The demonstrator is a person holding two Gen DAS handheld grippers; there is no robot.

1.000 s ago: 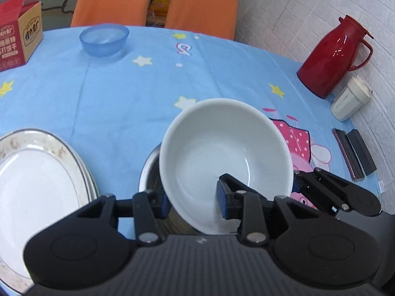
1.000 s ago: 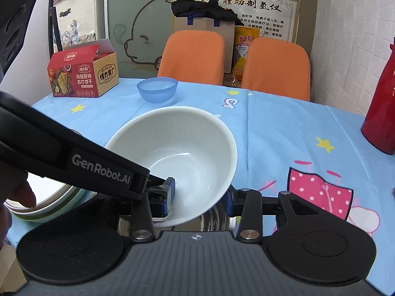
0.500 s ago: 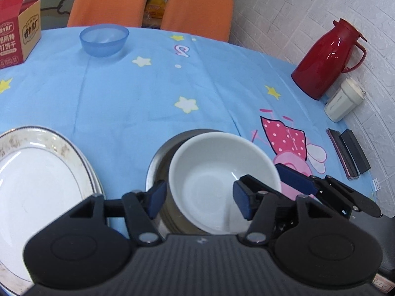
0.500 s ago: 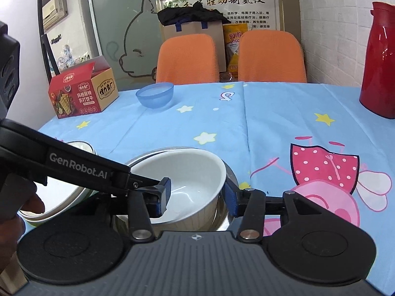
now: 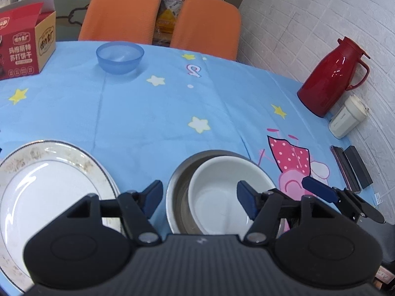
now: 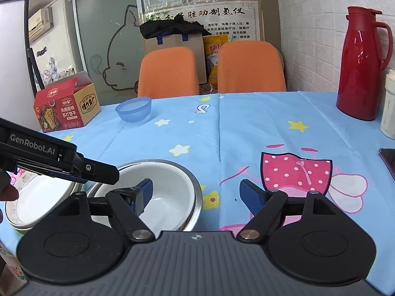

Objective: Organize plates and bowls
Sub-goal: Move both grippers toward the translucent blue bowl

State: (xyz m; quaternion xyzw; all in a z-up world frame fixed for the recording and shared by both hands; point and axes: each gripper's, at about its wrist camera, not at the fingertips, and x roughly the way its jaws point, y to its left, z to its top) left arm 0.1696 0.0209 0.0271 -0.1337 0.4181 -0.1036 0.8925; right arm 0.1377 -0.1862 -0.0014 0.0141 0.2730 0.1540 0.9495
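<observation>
A white bowl (image 5: pixel 219 197) sits nested in a steel bowl (image 5: pixel 180 185) on the blue tablecloth; both also show in the right wrist view, the white bowl (image 6: pixel 170 192) inside the steel bowl (image 6: pixel 192 180). My left gripper (image 5: pixel 200 197) is open and empty just above and before the white bowl. My right gripper (image 6: pixel 196 193) is open and empty, its left finger over the bowl's rim. A stack of white plates (image 5: pixel 37 187) with a patterned rim lies at the left. A blue plastic bowl (image 5: pixel 119 58) stands at the far side.
A red thermos (image 5: pixel 330 76) and a white container (image 5: pixel 346 117) stand at the right by the brick wall, with two dark cases (image 5: pixel 350 170) near the edge. A red cracker box (image 5: pixel 24 49) is at the far left. Two orange chairs (image 5: pixel 158 17) stand behind the table.
Both grippers held the white bowl raised, lowered it into the steel bowl, then opened and let it go. Both have drawn back a little.
</observation>
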